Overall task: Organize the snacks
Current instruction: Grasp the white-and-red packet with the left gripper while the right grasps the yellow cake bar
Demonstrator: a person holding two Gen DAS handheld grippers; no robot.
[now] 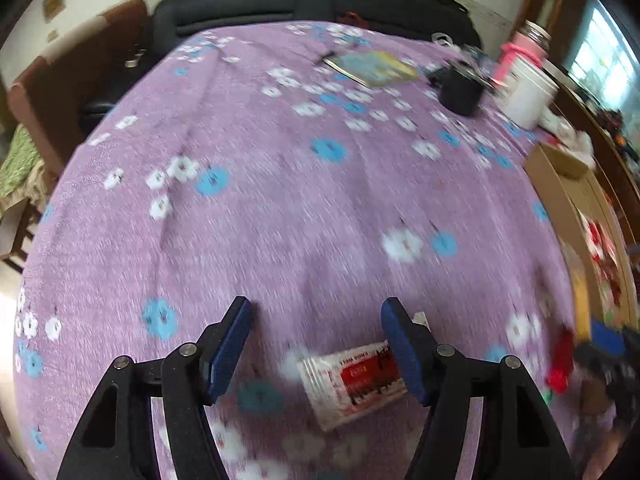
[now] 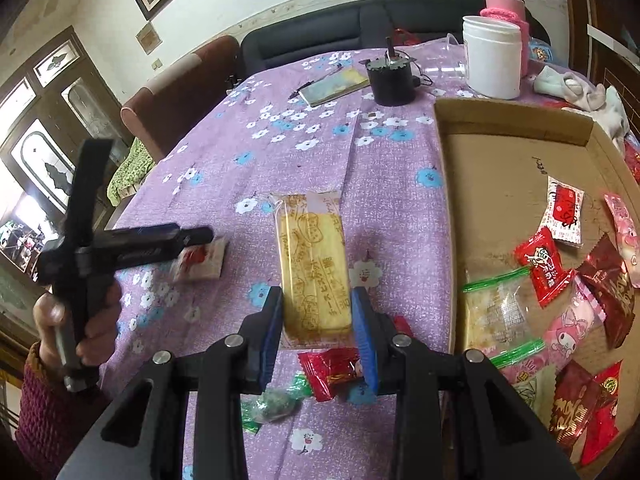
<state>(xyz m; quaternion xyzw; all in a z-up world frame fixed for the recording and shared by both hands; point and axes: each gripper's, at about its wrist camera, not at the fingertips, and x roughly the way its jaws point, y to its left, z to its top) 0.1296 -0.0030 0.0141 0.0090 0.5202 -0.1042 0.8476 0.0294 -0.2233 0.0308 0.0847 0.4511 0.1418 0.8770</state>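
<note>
My right gripper (image 2: pixel 317 308) is shut on a long yellow cake packet (image 2: pixel 312 264) and holds it above the purple flowered tablecloth (image 2: pixel 248 168). My left gripper (image 1: pixel 316 340) is open just above a white and red snack packet (image 1: pixel 352 380) lying on the cloth; the packet sits between the jaws, near the right one. The left gripper also shows in the right wrist view (image 2: pixel 200 236), over the same packet (image 2: pixel 200 260). A cardboard box (image 2: pixel 492 168) at the right holds several wrapped snacks. A red candy (image 2: pixel 332 372) and a green candy (image 2: pixel 276 404) lie under my right gripper.
At the table's far end stand a black cylinder (image 2: pixel 390 80), a white jar (image 2: pixel 494 56), a pink-sleeved bottle (image 2: pixel 506 4) and a notebook with a pen (image 2: pixel 332 86). A white cloth (image 2: pixel 580 88) lies behind the box. A sofa and a chair stand beyond the table.
</note>
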